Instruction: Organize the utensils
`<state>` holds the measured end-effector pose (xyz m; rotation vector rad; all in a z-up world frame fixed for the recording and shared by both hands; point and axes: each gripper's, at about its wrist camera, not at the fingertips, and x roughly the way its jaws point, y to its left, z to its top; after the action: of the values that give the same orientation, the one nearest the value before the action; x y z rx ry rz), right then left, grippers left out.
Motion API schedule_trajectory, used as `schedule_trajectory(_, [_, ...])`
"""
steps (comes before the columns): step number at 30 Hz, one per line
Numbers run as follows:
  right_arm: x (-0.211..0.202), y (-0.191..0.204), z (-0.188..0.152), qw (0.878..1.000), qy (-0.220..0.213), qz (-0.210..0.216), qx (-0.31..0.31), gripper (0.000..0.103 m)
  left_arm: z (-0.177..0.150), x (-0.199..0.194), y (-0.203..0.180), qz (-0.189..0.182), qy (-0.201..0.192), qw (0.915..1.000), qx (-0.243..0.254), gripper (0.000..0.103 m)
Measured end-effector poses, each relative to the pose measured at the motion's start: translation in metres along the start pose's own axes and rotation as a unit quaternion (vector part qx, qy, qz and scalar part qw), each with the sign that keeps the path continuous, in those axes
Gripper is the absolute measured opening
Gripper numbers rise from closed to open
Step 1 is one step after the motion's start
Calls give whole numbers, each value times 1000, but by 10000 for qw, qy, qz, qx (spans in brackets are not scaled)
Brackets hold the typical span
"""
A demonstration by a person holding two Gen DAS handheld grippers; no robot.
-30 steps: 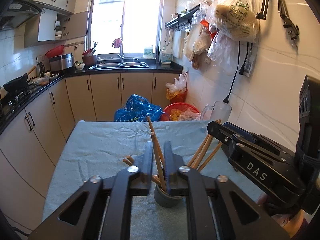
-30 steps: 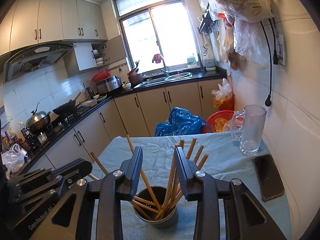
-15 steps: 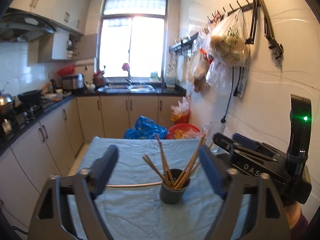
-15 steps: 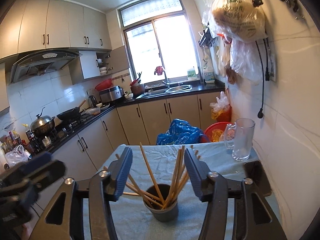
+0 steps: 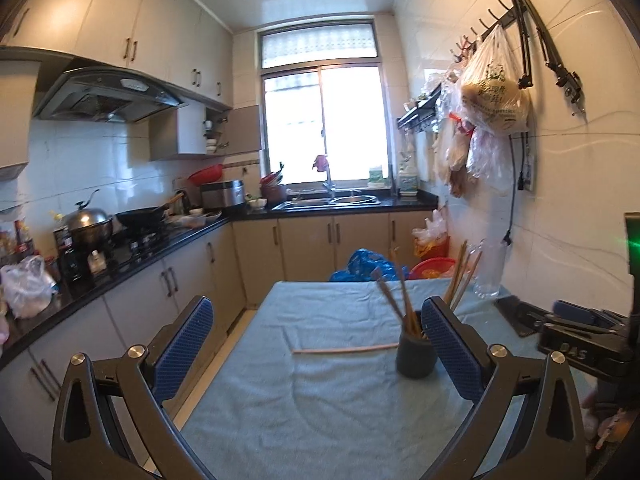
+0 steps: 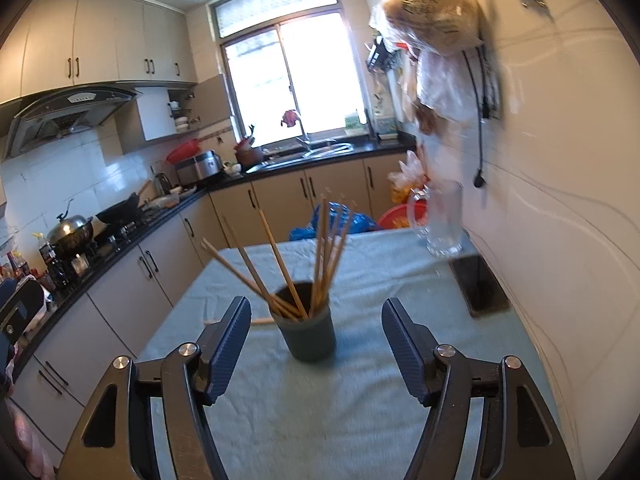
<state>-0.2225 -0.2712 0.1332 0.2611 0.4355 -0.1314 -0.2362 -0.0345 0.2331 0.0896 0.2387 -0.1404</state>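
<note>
A dark grey cup (image 5: 415,356) (image 6: 309,329) stands on the table's pale blue cloth (image 5: 328,400) (image 6: 360,400), with several wooden chopsticks (image 5: 400,300) (image 6: 320,264) leaning out of it. One loose chopstick (image 5: 344,349) (image 6: 262,320) lies flat on the cloth left of the cup. My left gripper (image 5: 318,330) has its jaws opening wide, nothing between them, with the cup just ahead of its right finger. My right gripper (image 6: 316,338), jaws opening too, is drawn back from the cup and holds nothing. The right gripper's black body (image 5: 584,344) shows at the right edge of the left wrist view.
A glass mug (image 6: 442,222) (image 5: 488,272) and a dark phone (image 6: 478,286) (image 5: 516,314) sit by the right wall. Plastic bags (image 5: 488,96) hang above them. Left of the table runs a counter with a stove and pots (image 5: 88,228). Blue and red bags (image 5: 372,266) lie beyond the table.
Both grippers let go of the chopsticks, opened wide and drew back from the cup. One chopstick now lies flat on the cloth beside the cup.
</note>
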Motion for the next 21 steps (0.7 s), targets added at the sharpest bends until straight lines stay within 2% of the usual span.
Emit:
schedule_trajectory(4, [-12, -9, -21, 9995, 99, -135, 270, 75, -12, -9, 4, 147, 106, 9997, -163, 103])
schedule_trajectory(7, [-22, -16, -38, 9982, 101, -357, 465, 75, -20, -12, 5, 72, 215, 9993, -309, 103])
schedule_trajectory(12, [-26, -11, -63, 9962, 97, -770, 399, 78, -35, -9, -3, 32, 337, 9993, -174, 103])
schedule_trajectory(16, [-23, -10, -77, 9951, 242, -894, 361, 79, -48, 5, -9, 51, 750, 9971, -84, 103])
schedule_trajectory(21, [-16, -15, -86, 9929, 436, -1006, 461, 79, -66, 25, -12, 18, 1400, 9901, -87, 103])
